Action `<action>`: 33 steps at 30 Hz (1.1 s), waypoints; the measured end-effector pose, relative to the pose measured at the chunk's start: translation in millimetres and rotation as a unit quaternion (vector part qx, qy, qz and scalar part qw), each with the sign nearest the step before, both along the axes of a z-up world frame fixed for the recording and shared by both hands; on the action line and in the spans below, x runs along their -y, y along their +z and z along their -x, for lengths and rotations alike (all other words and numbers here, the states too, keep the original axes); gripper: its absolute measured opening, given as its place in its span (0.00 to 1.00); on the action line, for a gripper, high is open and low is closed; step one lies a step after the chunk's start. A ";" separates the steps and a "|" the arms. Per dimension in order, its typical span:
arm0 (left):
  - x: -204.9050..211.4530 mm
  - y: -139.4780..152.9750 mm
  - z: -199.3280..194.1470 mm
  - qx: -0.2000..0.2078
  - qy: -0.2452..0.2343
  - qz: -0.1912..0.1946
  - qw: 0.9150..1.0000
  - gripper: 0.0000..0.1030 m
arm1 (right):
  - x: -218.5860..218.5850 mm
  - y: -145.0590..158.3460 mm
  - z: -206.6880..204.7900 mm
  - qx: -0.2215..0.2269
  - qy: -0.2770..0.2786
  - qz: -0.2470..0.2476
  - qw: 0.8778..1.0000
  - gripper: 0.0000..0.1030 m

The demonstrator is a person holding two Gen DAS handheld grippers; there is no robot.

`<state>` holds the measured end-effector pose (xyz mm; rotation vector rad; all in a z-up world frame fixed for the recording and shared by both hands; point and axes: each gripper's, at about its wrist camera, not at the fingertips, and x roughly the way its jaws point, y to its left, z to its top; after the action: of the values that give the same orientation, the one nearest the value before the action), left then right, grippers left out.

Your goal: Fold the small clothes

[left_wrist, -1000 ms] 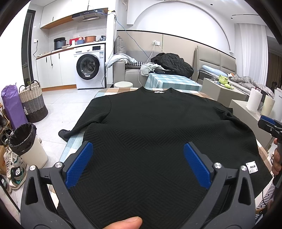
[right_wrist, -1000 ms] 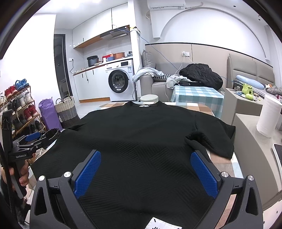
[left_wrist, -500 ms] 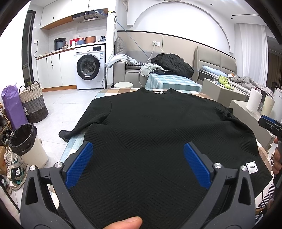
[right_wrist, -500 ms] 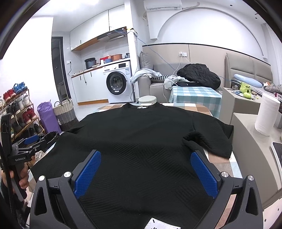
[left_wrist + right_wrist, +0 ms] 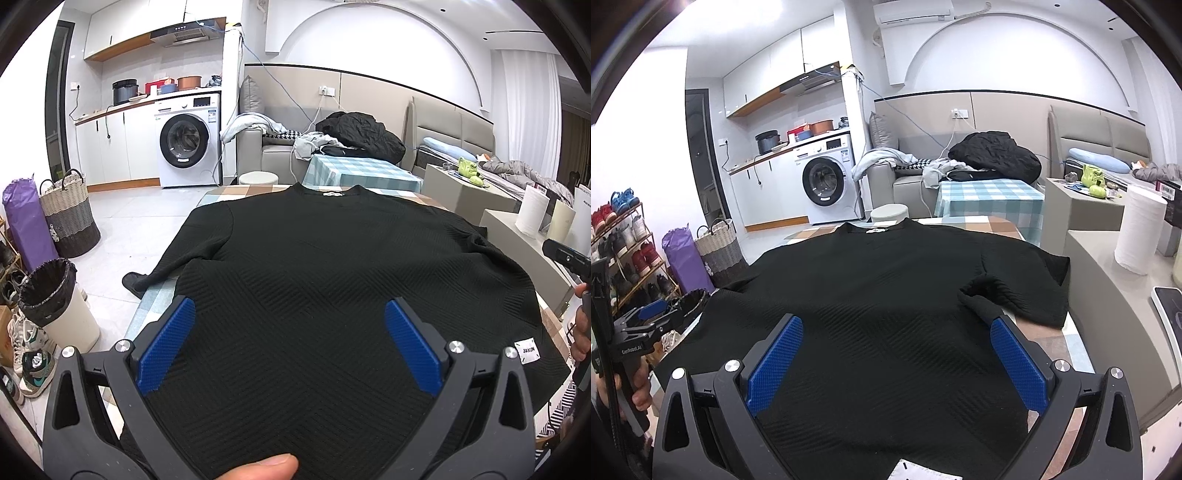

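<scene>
A paper-towel roll (image 5: 1139,229) and a bin (image 5: 55,302) are seen beside the table (image 5: 993,223), away from its edges. Both the left gripper (image 5: 288,317) and the right gripper (image 5: 895,332) are held spread above the black sweater (image 5: 332,266), which is laid flat across the checked tabletop, one sleeve draped over the left edge.

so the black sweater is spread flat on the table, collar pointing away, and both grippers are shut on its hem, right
Not quite. The black sweater is spread on the table, collar away, but neither gripper is shut on the hem. The left gripper and right gripper both stand open above the fabric, as each wrist view shows.
</scene>
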<state>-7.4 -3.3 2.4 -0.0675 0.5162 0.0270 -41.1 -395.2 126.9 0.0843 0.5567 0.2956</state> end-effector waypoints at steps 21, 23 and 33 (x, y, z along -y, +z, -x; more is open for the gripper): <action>-0.8 -3.1 -6.1 -0.008 0.002 -0.005 1.000 0.99 | 5.1 -4.6 -9.1 -0.032 -0.003 -0.006 0.999 1.00; -0.5 -3.2 -6.0 -0.009 0.002 -0.007 1.000 0.99 | 7.0 -4.8 -10.1 -0.035 -0.007 -0.008 0.999 1.00; -14.8 -6.8 -23.8 -0.022 0.012 0.001 1.000 0.99 | 43.2 -20.5 -36.8 -0.096 -0.072 -0.067 0.990 0.98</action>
<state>16.4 11.5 -4.4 -0.0747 0.5603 0.0525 -4.2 -438.4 106.3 0.2846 0.7181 0.1840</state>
